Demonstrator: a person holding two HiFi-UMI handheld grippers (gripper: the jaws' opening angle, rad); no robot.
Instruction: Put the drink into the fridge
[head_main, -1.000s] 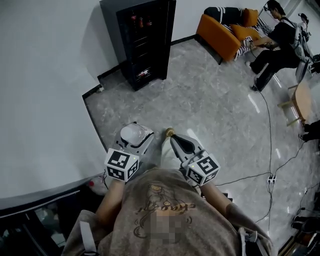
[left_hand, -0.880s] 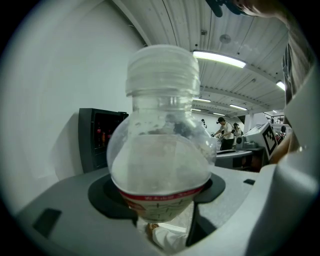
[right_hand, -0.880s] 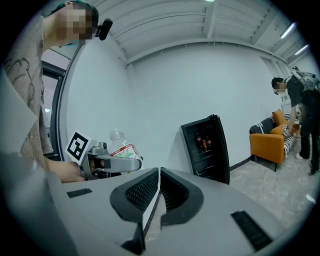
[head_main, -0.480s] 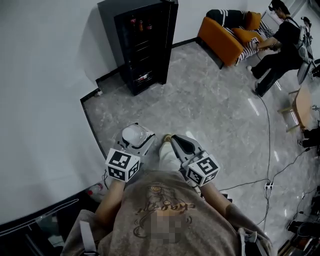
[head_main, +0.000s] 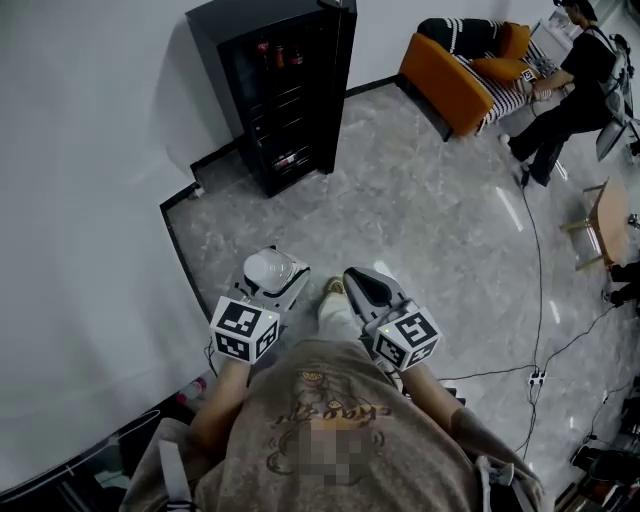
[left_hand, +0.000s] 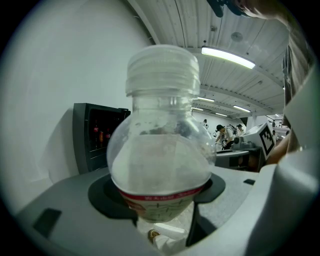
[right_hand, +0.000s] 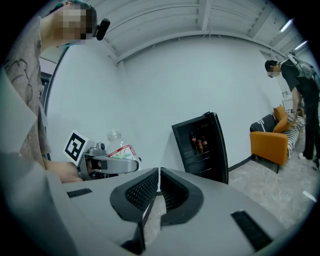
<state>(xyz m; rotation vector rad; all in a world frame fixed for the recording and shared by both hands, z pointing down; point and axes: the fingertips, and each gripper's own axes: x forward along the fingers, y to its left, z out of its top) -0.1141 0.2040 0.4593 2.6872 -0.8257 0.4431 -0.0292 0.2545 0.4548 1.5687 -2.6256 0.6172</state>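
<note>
The left hand-held gripper (head_main: 270, 280) stands wide, its dark pads clenched on either side of a drink bottle (left_hand: 160, 150). The bottle is upright between the jaws, gripped below its rounded shoulder. It is clear plastic with a ribbed, pale screw cap and a label edged by a red band, and the liquid inside looks pale. From above, only the cap shows as a white disc at the gripper's tip. The gripper's body is smooth grey plastic, with a black-and-white marker cube (head_main: 243, 328) at its rear. The bare left forearm is bent and held close to the chest, pointing the gripper forward.

Just beside it, the right hand-held gripper (head_main: 358, 285) is clenched on nothing. Its ridged black pads meet at a thin seam. The right forearm mirrors the left.

The fridge (head_main: 285, 95) is at 11 o'clock from the grippers, well apart from them. It is a tall black box against the white wall (head_main: 90, 200), with dark shelves holding a few bottles. The floor (head_main: 420, 230) is glossy grey marbled tile. An orange sofa (head_main: 450, 70) is at 1 o'clock, with a person in black (head_main: 570, 85) bent over it.
</note>
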